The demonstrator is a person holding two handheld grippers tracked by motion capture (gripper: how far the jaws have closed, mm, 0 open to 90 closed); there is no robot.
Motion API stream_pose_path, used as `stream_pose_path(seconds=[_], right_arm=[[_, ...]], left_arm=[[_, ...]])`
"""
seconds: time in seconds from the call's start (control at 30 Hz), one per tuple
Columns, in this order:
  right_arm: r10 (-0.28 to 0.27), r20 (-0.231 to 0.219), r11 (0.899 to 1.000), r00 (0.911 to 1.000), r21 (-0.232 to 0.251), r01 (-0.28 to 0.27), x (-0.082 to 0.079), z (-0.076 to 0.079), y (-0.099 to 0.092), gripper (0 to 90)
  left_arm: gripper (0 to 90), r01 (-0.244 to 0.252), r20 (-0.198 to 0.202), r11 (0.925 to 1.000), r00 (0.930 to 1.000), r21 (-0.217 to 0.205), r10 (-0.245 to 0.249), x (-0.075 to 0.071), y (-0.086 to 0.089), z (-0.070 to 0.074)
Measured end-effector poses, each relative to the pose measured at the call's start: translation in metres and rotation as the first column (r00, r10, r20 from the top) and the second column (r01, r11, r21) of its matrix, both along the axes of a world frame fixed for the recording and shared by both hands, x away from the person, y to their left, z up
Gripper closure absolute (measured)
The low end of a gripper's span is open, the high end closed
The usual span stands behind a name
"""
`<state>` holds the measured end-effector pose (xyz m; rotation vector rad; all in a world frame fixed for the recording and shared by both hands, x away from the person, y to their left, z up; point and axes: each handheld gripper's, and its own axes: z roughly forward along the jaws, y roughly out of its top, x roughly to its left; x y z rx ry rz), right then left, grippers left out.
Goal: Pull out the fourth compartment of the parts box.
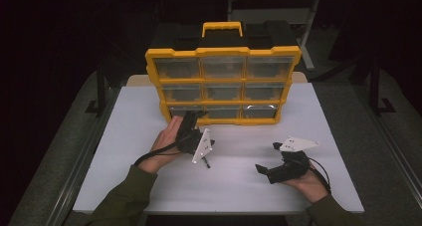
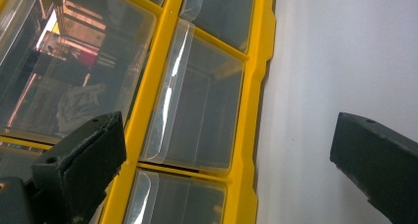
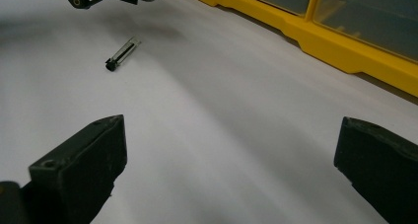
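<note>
A yellow-framed organiser point(image 1: 223, 52) with a three-by-three grid of clear drawers stands at the back of the white table. My left gripper point(image 1: 194, 117) is right in front of its bottom-left drawer point(image 1: 183, 111), turned on its side. Its jaws are open with nothing between them. Seen from the left gripper point(image 2: 226, 155), one clear drawer front point(image 2: 197, 100) and the yellow frame lie between the spread jaws. A small dark bolt point(image 1: 205, 162) point(image 3: 121, 54) lies on the table just below the left hand. My right gripper point(image 1: 267, 157) point(image 3: 226, 169) rests low over the table at the right, open and empty.
The white table top point(image 1: 124, 151) has bare room left and right of the grippers. The organiser's yellow base edge point(image 3: 345, 46) runs across the upper right of the right gripper view. A black case with a yellow handle point(image 1: 222, 28) sits behind the drawers. Dark floor surrounds the table.
</note>
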<state>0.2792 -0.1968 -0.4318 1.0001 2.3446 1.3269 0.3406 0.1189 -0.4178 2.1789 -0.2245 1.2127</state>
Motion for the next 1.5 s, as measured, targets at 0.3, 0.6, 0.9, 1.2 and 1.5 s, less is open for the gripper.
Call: stream_pose_path(seconds=[0.3,0.6,0.9,1.2,1.5], right_arm=[[0.000,0.000,1.000,1.0000,-0.001,0.000,0.0000,-0.0001,0.0000,0.0],[0.001,0.000,1.000,1.0000,0.000,-0.001,-0.0002,0.0000,0.0001,0.0],[0.000,0.000,1.000,1.0000,0.000,0.000,-0.0005,0.0003,-0.0003,0.0],[-0.001,0.001,1.000,1.0000,0.000,0.001,-0.0005,0.0004,-0.0003,0.0],[-0.001,0.001,1.000,1.0000,0.000,0.001,-0.0006,0.0004,-0.0005,0.0]], left_arm=[[0.7,-0.006,0.058,0.9986,0.9983,0.052,0.003,-0.0015,-0.0004,-0.0007],[0.7,-0.011,0.114,0.9954,0.9934,0.095,0.000,-0.0028,-0.0014,-0.0030],[0.7,-0.017,0.167,0.9921,0.9859,0.124,-0.005,-0.0044,-0.0028,-0.0053],[0.7,-0.021,0.208,0.9892,0.9782,0.145,-0.009,-0.0057,-0.0035,-0.0066],[0.7,-0.060,0.260,0.9851,0.9655,0.161,0.016,-0.0044,-0.0019,-0.0069]])
